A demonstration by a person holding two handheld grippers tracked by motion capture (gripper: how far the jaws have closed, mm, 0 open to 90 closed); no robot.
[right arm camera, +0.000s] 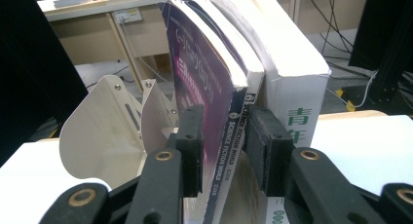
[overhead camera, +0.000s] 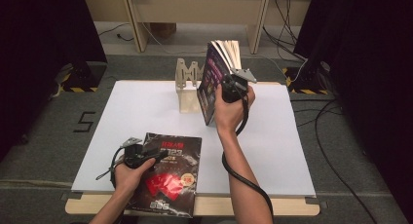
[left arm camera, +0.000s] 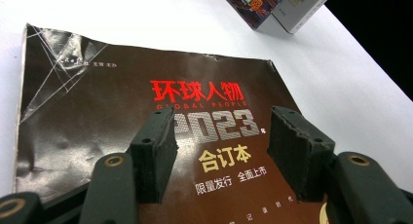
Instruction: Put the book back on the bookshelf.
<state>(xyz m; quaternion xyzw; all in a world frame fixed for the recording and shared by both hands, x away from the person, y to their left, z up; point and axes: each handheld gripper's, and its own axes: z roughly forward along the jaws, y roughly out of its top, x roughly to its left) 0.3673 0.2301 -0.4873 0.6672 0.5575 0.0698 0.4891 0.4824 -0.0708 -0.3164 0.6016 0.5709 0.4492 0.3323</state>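
Right tool (right arm camera: 221,151) clamps a glossy purple paperback book (right arm camera: 209,87), upright by a cream metal bookend (right arm camera: 104,131); its bottom edge is cut off. Left tool (left arm camera: 221,153) hangs open over a creased dark magazine (left arm camera: 97,131) on the white table (overhead camera: 146,107).

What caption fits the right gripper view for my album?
Right gripper clamps the purple-covered paperback magazine by its spine, upright beside a thick white-spined book, near the cream metal bookend.

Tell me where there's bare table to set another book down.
The white table is bare right of the right forearm, and along the left edge beyond the dark magazine. It is crowded at the back middle, where the right gripper holds the purple book against the metal bookend.
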